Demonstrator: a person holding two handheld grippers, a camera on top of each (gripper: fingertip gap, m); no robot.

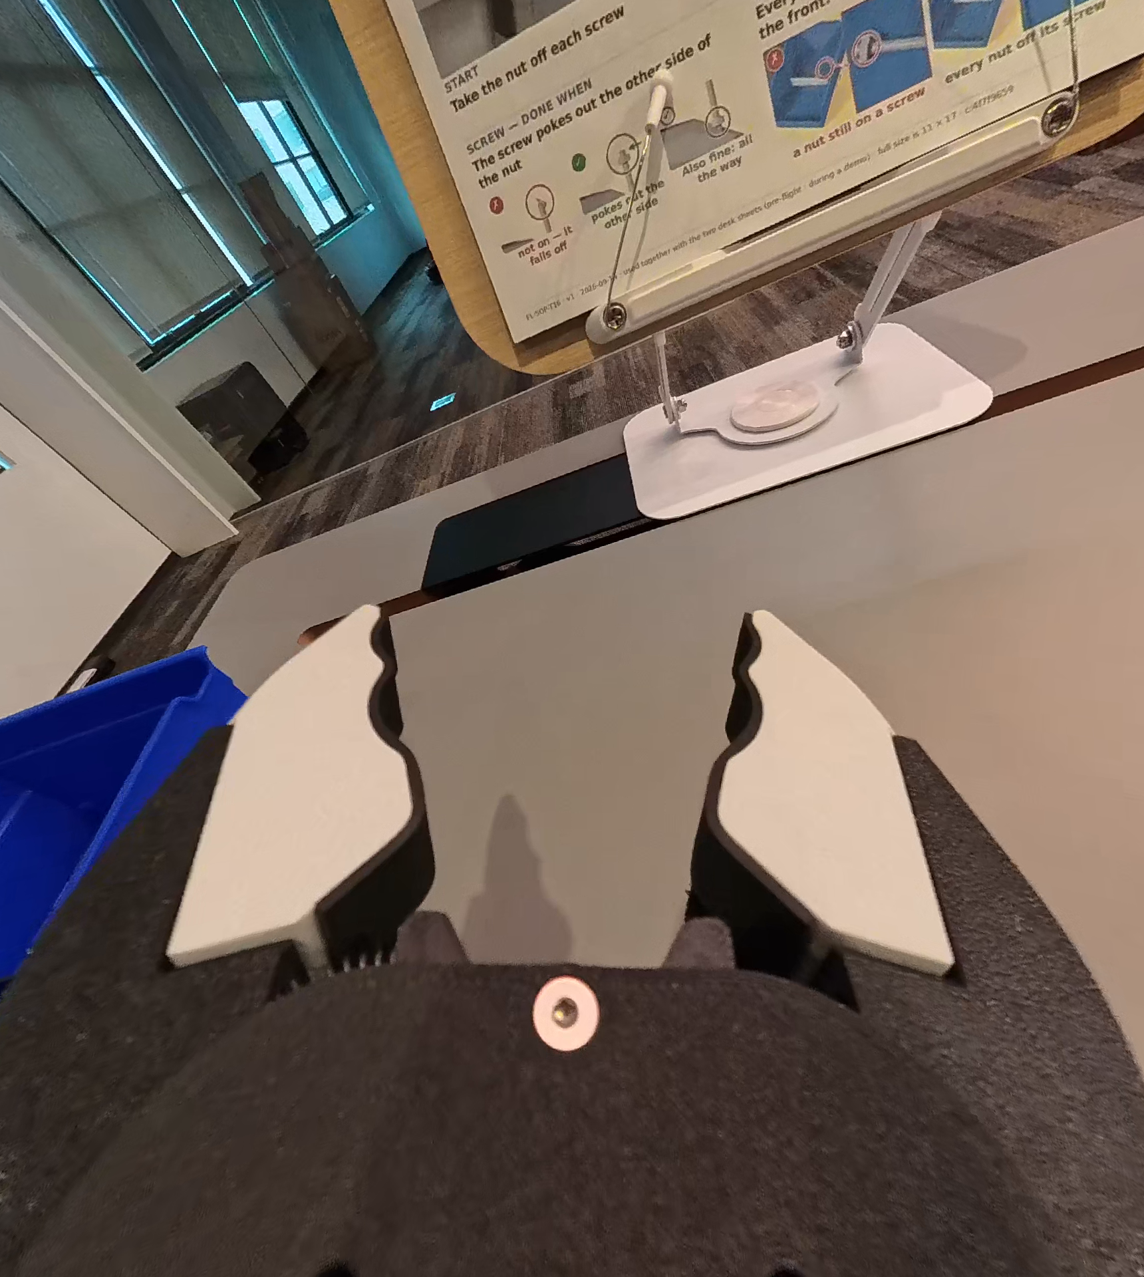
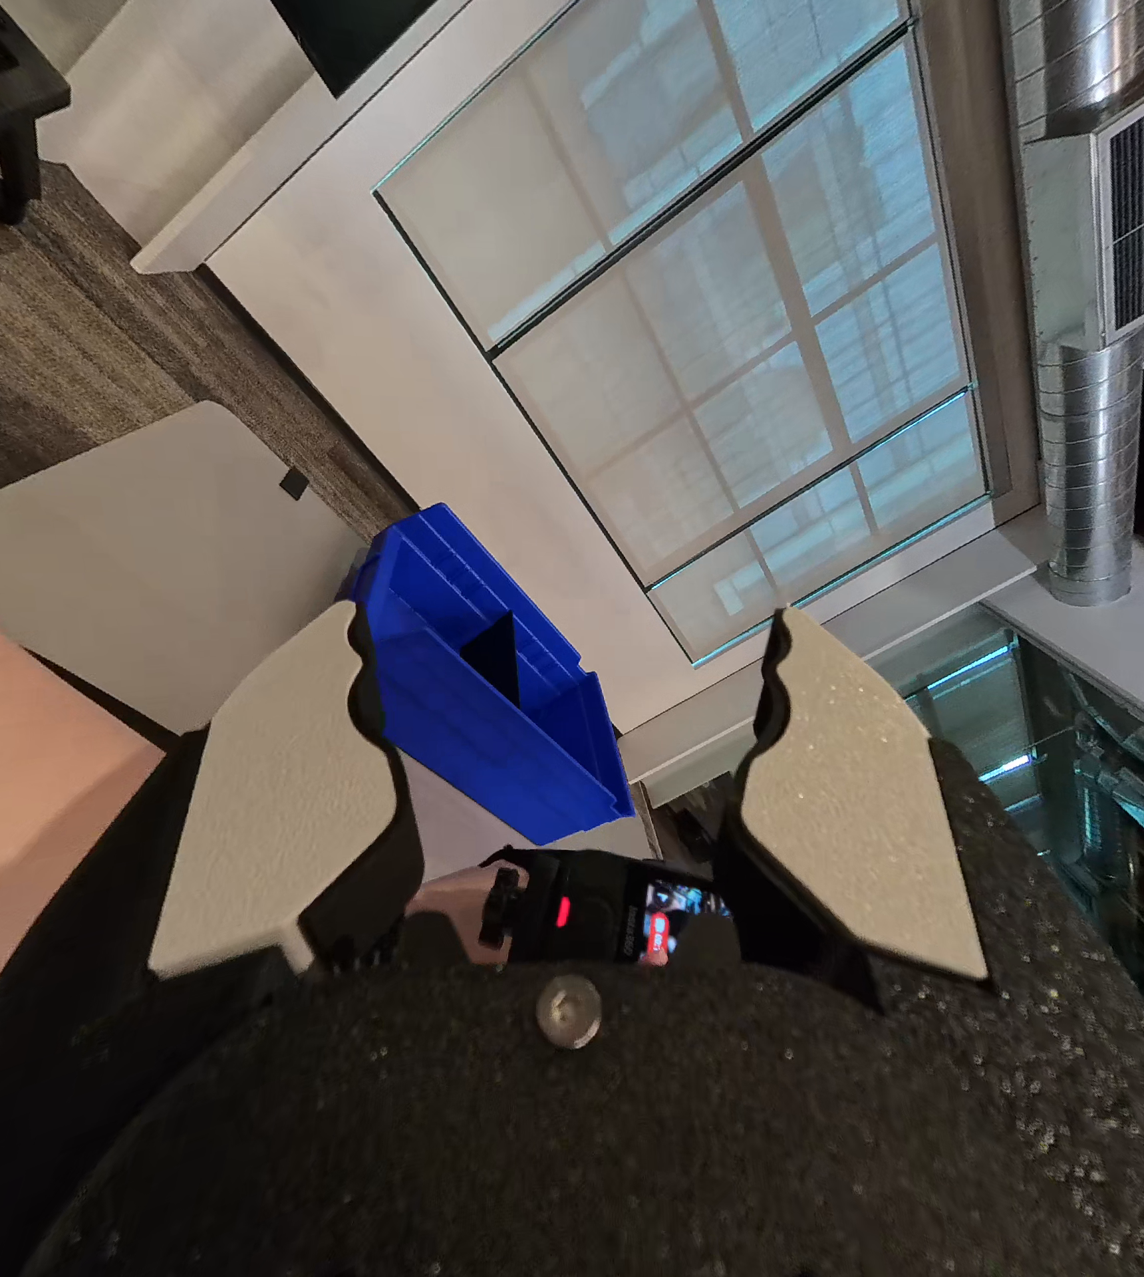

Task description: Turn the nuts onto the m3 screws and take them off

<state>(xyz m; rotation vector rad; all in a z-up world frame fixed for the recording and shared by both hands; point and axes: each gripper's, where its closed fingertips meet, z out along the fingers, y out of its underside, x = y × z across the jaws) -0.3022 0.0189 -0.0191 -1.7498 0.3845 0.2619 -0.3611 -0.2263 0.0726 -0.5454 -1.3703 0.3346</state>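
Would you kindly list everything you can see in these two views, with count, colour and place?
Table: one, pale grey, under the left gripper.
Bin: one, blue, on the table at the left gripper's left; seen past the right gripper's fingers.
Instruction sheet: one, white with pictures, on a wooden board.
Stand: one, white, far side of the table, holding the board.
Windows: several panes, bluish, in the white wall.
Duct: one, silver, beside the windows.
Nuts and screws: none visible.
Camera: one, black, just beyond the right gripper.
Left gripper: white fingers, open, empty.
Right gripper: white fingers, open, empty.
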